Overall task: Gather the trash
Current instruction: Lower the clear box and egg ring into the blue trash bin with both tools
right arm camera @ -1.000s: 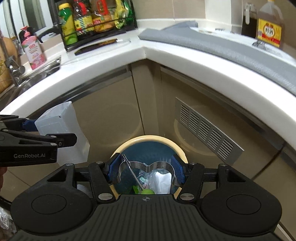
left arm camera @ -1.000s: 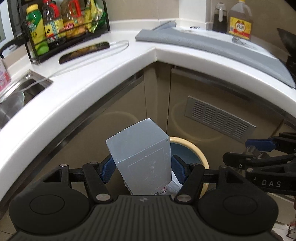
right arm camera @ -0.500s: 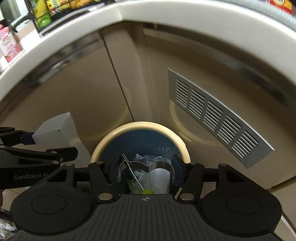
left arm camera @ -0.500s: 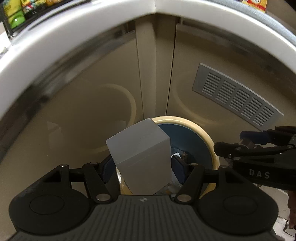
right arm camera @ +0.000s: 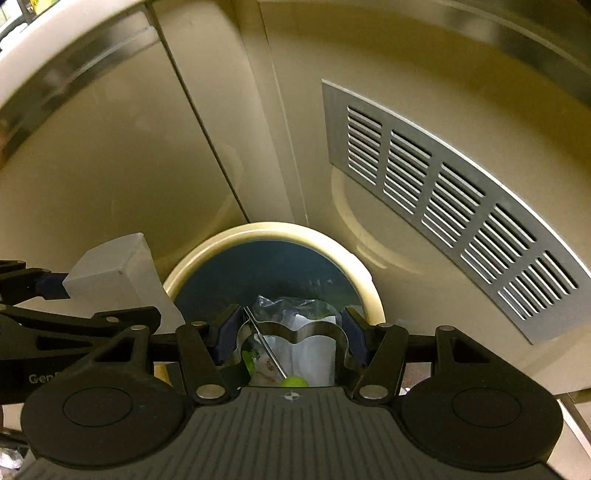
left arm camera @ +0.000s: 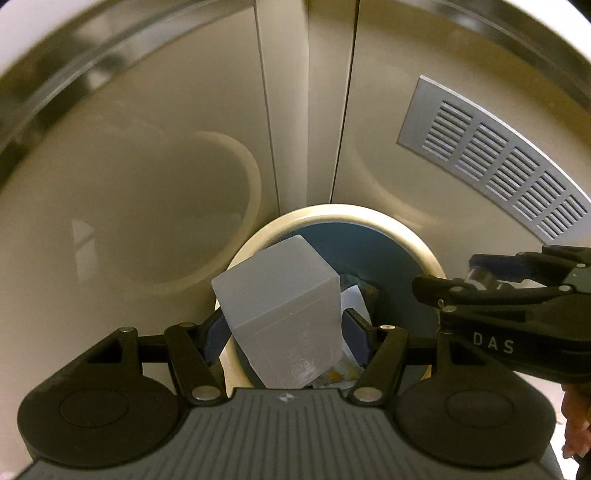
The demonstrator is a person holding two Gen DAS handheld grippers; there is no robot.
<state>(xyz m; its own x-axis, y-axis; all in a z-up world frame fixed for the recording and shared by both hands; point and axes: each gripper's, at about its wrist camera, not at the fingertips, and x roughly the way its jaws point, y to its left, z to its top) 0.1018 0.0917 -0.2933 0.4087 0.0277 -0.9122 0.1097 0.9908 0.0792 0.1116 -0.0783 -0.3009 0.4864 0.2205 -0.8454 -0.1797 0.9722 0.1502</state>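
Note:
My left gripper (left arm camera: 284, 332) is shut on a translucent white plastic box (left arm camera: 280, 314), which tilts over the left part of a round trash bin (left arm camera: 369, 218) with a cream rim and a blue liner. My right gripper (right arm camera: 291, 332) is shut on a shiny wavy metal ring (right arm camera: 314, 328) with a thin rod across it, directly above the bin (right arm camera: 280, 227). Crumpled plastic and paper trash (right arm camera: 291, 306) lies inside. The right gripper (left arm camera: 454, 277) shows at the right edge of the left wrist view. In the right wrist view the left gripper (right arm camera: 99, 299) and its box (right arm camera: 114, 273) sit at the left.
The bin stands in a corner of beige cabinet doors (left arm camera: 147, 166). A silver vent grille (right arm camera: 443, 206) is set in the right door. The white countertop edge (left arm camera: 37, 33) curves overhead. A person's hand (left arm camera: 576, 424) shows at the lower right.
Both grippers have sunk from counter height and tipped down towards the bin. The bottles and cloth on the counter have left view, and the bin looks larger. Both grips are unchanged.

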